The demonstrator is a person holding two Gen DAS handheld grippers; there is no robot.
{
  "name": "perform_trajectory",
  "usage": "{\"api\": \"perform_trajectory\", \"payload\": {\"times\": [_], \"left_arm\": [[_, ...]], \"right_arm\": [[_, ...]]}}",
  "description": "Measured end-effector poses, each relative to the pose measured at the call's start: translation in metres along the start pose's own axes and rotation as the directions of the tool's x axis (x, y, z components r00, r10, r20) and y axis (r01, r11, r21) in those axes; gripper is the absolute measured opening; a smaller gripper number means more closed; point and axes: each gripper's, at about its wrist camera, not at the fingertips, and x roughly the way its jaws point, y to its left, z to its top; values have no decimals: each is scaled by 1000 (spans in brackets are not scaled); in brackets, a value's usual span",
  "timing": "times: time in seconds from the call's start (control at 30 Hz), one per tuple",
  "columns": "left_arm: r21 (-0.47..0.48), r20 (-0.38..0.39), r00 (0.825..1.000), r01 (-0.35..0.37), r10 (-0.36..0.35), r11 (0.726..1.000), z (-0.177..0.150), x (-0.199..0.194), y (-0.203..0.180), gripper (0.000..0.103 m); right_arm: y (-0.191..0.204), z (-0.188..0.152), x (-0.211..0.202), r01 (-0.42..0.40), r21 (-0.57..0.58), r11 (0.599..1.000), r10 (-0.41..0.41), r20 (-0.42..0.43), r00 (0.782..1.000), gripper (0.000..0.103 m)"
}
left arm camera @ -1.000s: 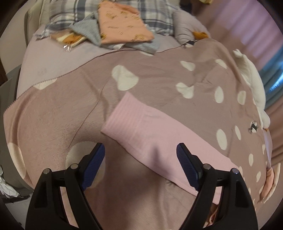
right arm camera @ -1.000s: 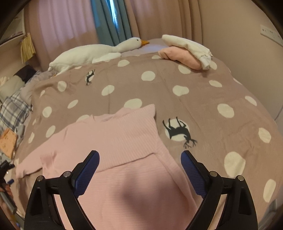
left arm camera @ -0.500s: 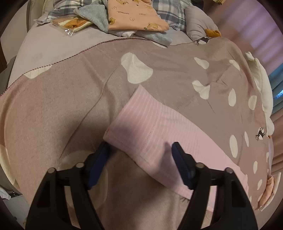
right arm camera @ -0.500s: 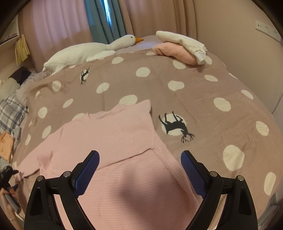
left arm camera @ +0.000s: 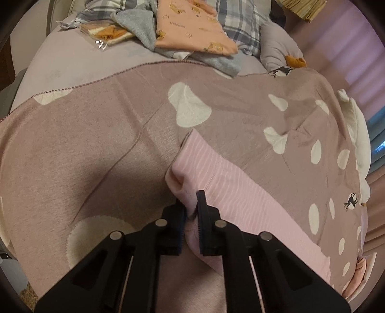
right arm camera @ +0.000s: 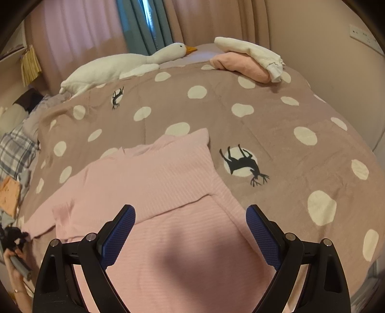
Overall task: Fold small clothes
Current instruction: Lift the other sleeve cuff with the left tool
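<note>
A pink ribbed knit top (right arm camera: 154, 183) lies spread on the mauve polka-dot blanket (right arm camera: 240, 101), one sleeve folded across its body. In the left wrist view its other sleeve (left arm camera: 240, 192) runs toward me, and my left gripper (left arm camera: 191, 211) is shut on the bunched cuff (left arm camera: 182, 183), pink cloth pinched between the blue pads. My right gripper (right arm camera: 190, 231) hovers open over the top's lower body, nothing between its fingers. At the far left edge of the right wrist view a hand (right arm camera: 14, 262) holds the left gripper at the sleeve end.
A white goose plush (right arm camera: 115, 67) and folded pink and white clothes (right arm camera: 247, 60) lie at the bed's far side. A pile of clothes, an orange printed one (left arm camera: 192, 26) on top, sits on a plaid pillow (left arm camera: 240, 21). Curtains (right arm camera: 142, 24) hang behind.
My left gripper came down onto the sleeve cuff and closed from wide open to shut, bunching the pink cloth. The right gripper stayed open over the top's body.
</note>
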Motion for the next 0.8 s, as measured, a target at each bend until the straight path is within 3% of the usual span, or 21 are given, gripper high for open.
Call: {"api": "perform_trajectory", "payload": {"times": [0.23,0.43,0.53,0.8], "left_arm": [[6,62,996,69,-70,998,3,-35,-14,7],[61,87,986,138,-143,989,3,-60,-42,6],[99,106,983,139,-149,985,-1,-69,-56,6],[192,67,975,196,-213,962,-23,-80,-92,6]], "right_arm": [[-2,1,-8,-7,7,1000,7,18,1000,93],[-2,2,-15,-16,1,1000,16,36,999,93],[-2,3,-19,-21,2,1000,21,47,999,93],[-4,4,-21,-38,8,999,37,45,998,93]]}}
